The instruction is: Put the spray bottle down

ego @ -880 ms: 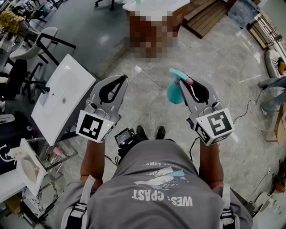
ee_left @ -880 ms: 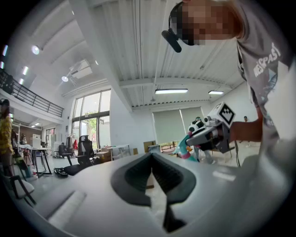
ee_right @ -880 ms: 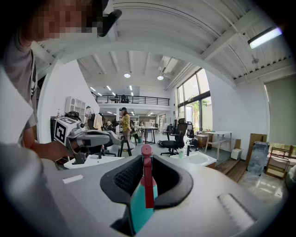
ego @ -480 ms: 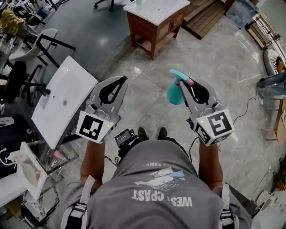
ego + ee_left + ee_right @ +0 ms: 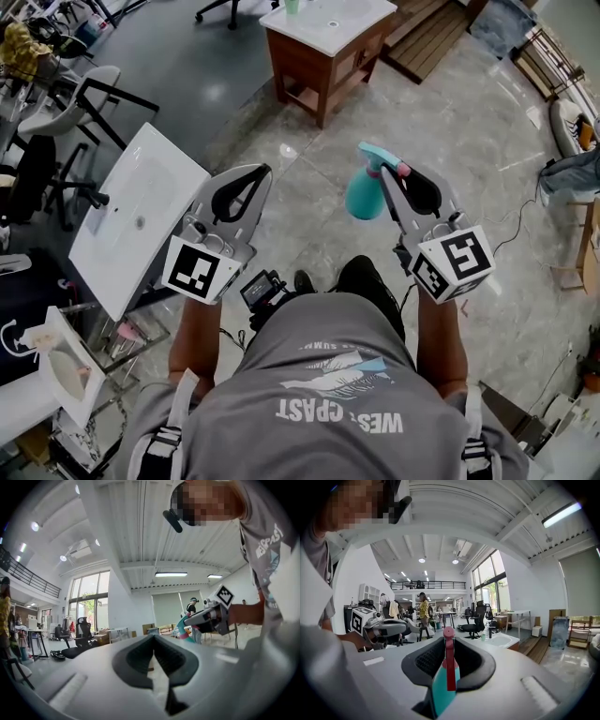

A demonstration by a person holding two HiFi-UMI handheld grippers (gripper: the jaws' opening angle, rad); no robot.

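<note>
Right claw point(image 5: 388, 172) stays clamped on the spray bottle point(image 5: 364, 197), left claw point(image 5: 261, 172) closed and empty, while the person steps forward: set-down pending.

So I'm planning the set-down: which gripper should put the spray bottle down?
Right. The right gripper holds the spray bottle clamped between its jaws, above the floor; the left gripper is shut and empty.

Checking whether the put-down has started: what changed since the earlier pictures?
The person's right leg has swung forward in a step, and the view shifted slightly. No grip changed: the right tool still clamps the spray bottle aloft; the left tool stays shut, empty.
</note>
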